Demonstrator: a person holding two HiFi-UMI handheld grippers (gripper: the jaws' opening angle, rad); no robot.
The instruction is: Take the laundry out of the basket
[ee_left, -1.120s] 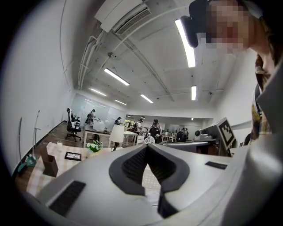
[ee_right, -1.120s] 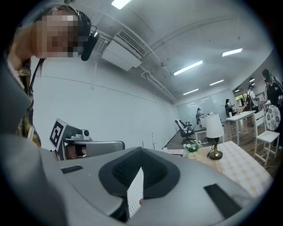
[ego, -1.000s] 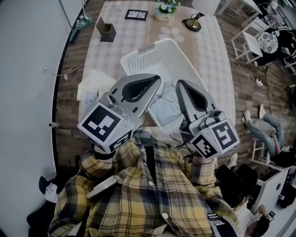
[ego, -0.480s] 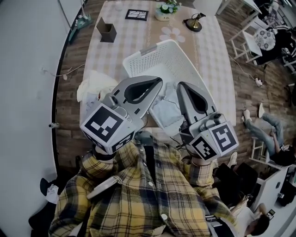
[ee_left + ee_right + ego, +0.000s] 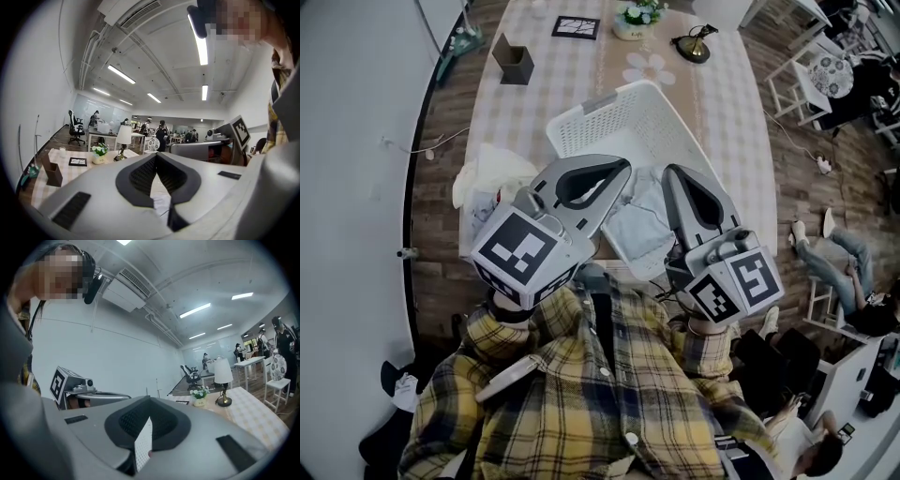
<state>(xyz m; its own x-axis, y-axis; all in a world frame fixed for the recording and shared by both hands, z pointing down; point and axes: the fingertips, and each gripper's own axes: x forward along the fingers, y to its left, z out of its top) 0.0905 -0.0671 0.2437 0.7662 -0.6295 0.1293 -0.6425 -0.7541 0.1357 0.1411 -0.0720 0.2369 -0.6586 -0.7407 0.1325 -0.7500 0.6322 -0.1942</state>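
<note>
Your left tool [image 5: 623, 167] has crept a touch to the right over the last second, and little else has changed. It sits side by side with the right tool [image 5: 672, 172] above the basket [image 5: 609, 117]. Both have their grey jaws pressed together at the tips and are gripping nothing. The basket is white plastic with perforated walls, and it sits askew on the checked worktop [image 5: 731, 122]. Pale, soft laundry [image 5: 639, 230] lies folded inside its near end, just below your tools. A rumpled white cloth [image 5: 492, 173] rests at the worktop's left edge, beside the basket.
</note>
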